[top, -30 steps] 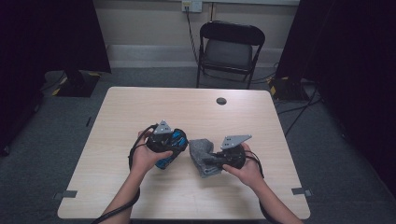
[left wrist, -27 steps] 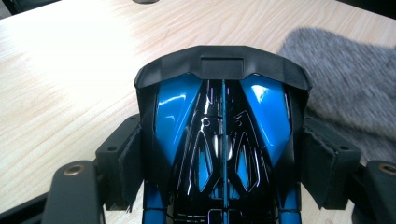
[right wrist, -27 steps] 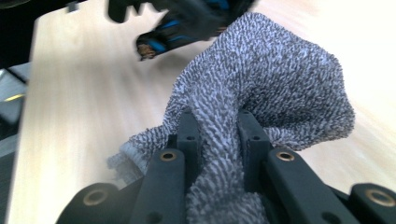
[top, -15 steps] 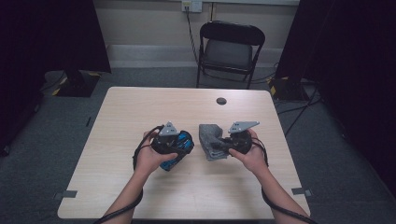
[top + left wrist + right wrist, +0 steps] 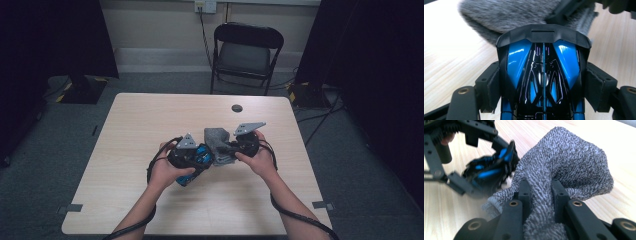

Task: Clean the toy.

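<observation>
- The left gripper [image 5: 200,159] sits at the middle of the light wooden table [image 5: 150,120], held in the person's left hand [image 5: 165,172].
- Its jaws stand wide and clamp a glossy blue-and-black toy car [image 5: 543,75] by its two flanks; in the left gripper view the pads press on both sides of the body, and the car's black end points away from the camera.
- In the high view the car [image 5: 197,159] lies within the left gripper, tilted, its far end turned toward the right gripper [image 5: 224,149].
- The right gripper, in the person's right hand [image 5: 260,160], has its jaws nearly closed, pinching a fold of grey terry cloth [image 5: 564,170].
- In the right gripper view the cloth bunches up between and above the two black jaws and spreads beyond them.
- The cloth [image 5: 216,142] hangs just beside the car; in the left gripper view its grey pile [image 5: 509,15] lies directly past the car's black end, and whether the two touch cannot be told.
- The left gripper [image 5: 474,160] with the car appears left of the cloth in the right gripper view, slightly blurred.
- A small dark round object [image 5: 237,108] lies near the table's far edge, well apart from both grippers.
</observation>
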Tool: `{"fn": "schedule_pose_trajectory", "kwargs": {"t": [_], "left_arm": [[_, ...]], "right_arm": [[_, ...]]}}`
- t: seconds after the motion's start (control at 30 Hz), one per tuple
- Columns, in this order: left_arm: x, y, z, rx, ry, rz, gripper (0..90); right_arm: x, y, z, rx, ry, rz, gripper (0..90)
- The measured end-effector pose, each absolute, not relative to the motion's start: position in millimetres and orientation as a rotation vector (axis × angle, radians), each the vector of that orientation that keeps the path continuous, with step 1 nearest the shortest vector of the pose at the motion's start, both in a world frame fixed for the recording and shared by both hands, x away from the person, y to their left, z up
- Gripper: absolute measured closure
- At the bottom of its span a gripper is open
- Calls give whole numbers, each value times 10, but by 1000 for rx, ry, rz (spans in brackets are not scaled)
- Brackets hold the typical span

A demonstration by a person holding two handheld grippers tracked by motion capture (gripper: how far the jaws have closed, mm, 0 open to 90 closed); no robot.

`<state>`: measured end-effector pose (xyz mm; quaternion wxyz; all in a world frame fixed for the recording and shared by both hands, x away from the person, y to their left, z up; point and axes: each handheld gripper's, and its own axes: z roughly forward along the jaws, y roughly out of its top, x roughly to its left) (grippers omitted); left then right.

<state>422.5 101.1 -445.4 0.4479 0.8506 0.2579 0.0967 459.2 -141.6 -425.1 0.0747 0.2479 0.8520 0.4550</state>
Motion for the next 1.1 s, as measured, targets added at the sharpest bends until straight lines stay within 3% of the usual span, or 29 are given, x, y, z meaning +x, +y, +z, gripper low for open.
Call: {"fn": "schedule_pose_trajectory", "kwargs": {"t": [1.1], "left_arm": [[4290, 1149, -4501, 2127, 703, 272, 256]], "right_arm": [[4396, -1364, -4322, 657, 2604, 1384, 749]]}}
